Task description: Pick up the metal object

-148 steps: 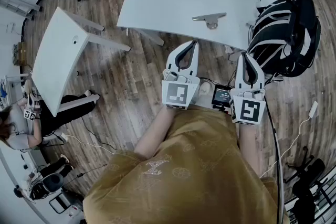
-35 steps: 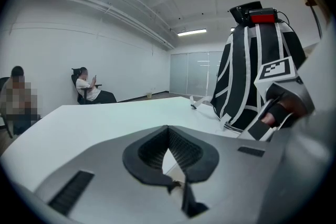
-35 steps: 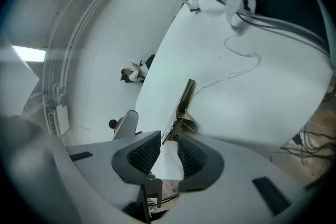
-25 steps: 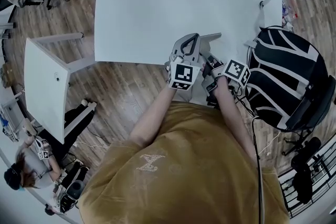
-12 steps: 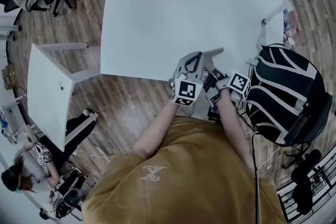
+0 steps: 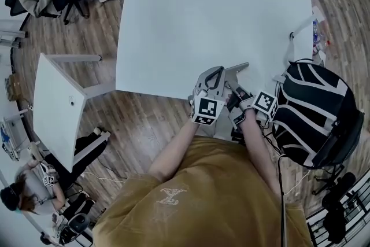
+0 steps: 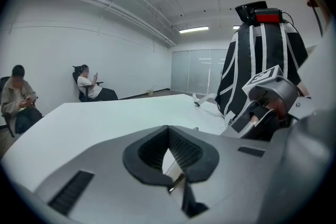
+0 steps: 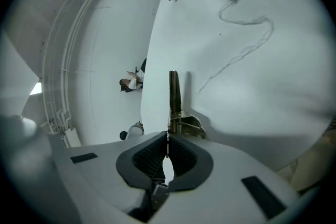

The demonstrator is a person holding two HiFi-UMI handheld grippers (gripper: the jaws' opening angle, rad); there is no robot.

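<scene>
The right gripper (image 8: 168, 137) holds its jaws closed on the metal object (image 8: 174, 94) near the table (image 6: 191, 20) edge, and the left gripper (image 7: 168, 129) beside it is closed on nothing.

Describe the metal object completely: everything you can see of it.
The metal object is a thin, flat grey strip with a folded bracket and a small coil spring at its near end, like a clip. The right gripper has its fingers shut on that end, so the strip shows edge-on, pointing away from the gripper over the white table, close to the table's edge. Its shadow falls beside it; whether it touches the table is unclear.
</scene>
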